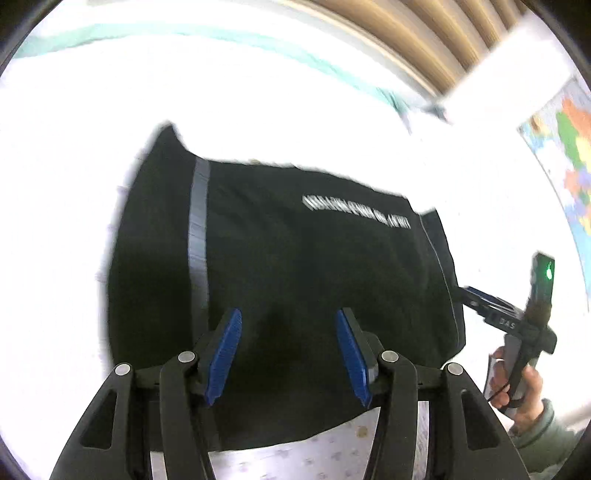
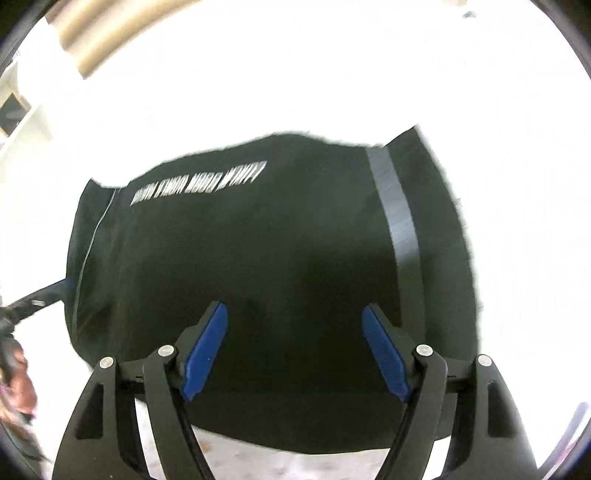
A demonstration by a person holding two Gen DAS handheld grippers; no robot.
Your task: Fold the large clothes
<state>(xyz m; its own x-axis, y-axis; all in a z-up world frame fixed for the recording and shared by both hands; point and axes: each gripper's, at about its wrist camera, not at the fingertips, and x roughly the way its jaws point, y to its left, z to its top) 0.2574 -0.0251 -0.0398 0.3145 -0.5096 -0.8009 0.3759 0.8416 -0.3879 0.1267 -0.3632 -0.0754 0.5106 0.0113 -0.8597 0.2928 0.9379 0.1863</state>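
A black garment (image 1: 295, 280) with a grey stripe and a line of white lettering lies folded into a compact rectangle on a white surface. It also shows in the right wrist view (image 2: 266, 258). My left gripper (image 1: 288, 325) is open, empty, and hovers over the garment's near edge. My right gripper (image 2: 294, 317) is open, empty, and hovers over the near edge from the opposite side. The right gripper's fingers (image 1: 476, 297) show in the left wrist view at the garment's right edge. The left gripper's fingers (image 2: 44, 293) show in the right wrist view at the garment's left edge.
The white surface (image 1: 74, 184) is overexposed around the garment. A teal band (image 1: 258, 40) runs along its far side. A wooden slatted wall (image 1: 424, 33) stands behind. A coloured map (image 1: 569, 155) hangs at the right. A hand (image 1: 524, 387) holds the right gripper.
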